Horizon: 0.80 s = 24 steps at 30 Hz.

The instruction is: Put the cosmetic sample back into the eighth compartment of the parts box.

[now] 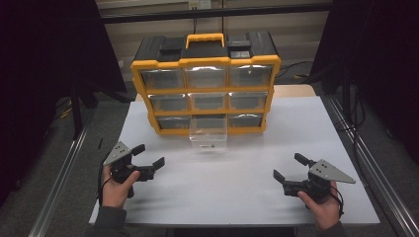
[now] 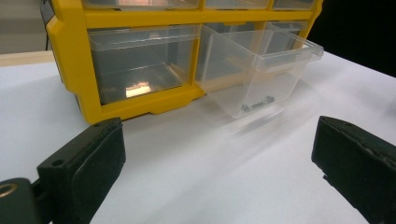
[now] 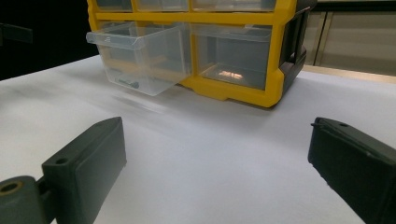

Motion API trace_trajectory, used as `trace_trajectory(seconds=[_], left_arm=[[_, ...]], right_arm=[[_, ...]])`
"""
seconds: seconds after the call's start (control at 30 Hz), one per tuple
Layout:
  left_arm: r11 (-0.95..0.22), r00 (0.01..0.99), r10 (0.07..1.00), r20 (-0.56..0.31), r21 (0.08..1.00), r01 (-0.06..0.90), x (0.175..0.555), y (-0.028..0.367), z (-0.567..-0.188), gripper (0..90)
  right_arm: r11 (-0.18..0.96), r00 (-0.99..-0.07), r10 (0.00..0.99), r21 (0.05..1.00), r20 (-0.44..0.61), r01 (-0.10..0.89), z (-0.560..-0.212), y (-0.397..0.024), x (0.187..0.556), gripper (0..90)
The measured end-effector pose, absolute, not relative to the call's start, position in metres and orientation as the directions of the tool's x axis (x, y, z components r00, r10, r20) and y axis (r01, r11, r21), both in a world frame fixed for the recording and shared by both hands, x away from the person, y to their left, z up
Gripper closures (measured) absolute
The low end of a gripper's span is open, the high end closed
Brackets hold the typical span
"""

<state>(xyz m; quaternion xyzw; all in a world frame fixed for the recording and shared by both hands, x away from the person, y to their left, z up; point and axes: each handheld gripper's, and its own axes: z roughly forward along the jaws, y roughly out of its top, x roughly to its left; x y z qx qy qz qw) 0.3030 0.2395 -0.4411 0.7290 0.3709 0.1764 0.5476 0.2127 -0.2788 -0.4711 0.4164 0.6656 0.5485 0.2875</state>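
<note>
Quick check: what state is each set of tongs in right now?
Left tongs: open, holding nothing, above the white table.
Right tongs: open, holding nothing, above the table.

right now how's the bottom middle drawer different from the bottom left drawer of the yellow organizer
The bottom middle drawer is pulled out over the white table; the bottom left drawer sits shut, flush in the yellow organizer. The middle one holds a small dark screw-like item at its front; the left one looks empty. The middle drawer tilts slightly downward; the left sits level. Both are clear plastic and of similar size.
</note>
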Motion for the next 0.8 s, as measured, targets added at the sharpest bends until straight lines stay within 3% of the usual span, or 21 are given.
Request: trace_trajectory(seconds=[0.8], left_arm=[[-0.091, 0.645, 0.751, -0.141, 0.946, 0.312, 0.292, 0.255, -0.451, 3.0]], right_arm=[[0.057, -0.490, 0.869, 0.968, 0.073, 0.246, -0.473, -0.279, 0.214, 3.2]])
